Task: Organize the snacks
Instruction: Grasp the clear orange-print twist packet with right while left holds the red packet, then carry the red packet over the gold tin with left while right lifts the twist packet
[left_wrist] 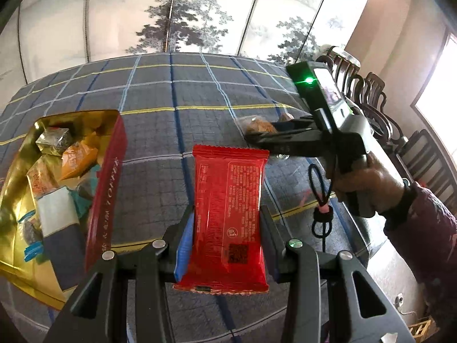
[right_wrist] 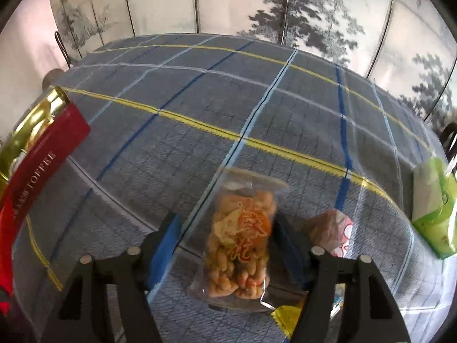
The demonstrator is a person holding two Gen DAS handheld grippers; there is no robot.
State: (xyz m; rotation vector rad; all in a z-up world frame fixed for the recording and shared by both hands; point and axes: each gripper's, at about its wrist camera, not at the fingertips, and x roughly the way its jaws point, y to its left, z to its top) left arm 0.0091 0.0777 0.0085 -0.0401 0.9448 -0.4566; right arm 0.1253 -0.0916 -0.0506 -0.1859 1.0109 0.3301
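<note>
The left gripper (left_wrist: 228,220) is clamping a red packet (left_wrist: 228,217) by its long edges, both pads pressing on the wrapper. To its left, an open box (left_wrist: 107,188) with red walls and gold lining is sitting on the cloth, already holding several wrapped snacks (left_wrist: 67,157). Ahead and to the right, the right gripper (left_wrist: 258,135) is reaching toward a clear bag (left_wrist: 257,124) on the table.

In the right wrist view, the right gripper (right_wrist: 225,245) is straddling that clear bag (right_wrist: 242,243) of pale fried pieces. The right finger (right_wrist: 282,234) is lying against the bag's edge; the left finger (right_wrist: 165,237) is standing apart from it, so no clamp is showing. A pink packet (right_wrist: 337,234) is lying just right of the gripper, and a green carton (right_wrist: 434,214) is standing farther right.

The table (right_wrist: 228,100) is wearing a grey cloth crossed by blue, white and yellow lines. Behind it, a folding screen (left_wrist: 200,14) painted with grey trees is lining the room. Dark chairs (left_wrist: 368,94) are standing along the right side near a bright window (left_wrist: 440,103).
</note>
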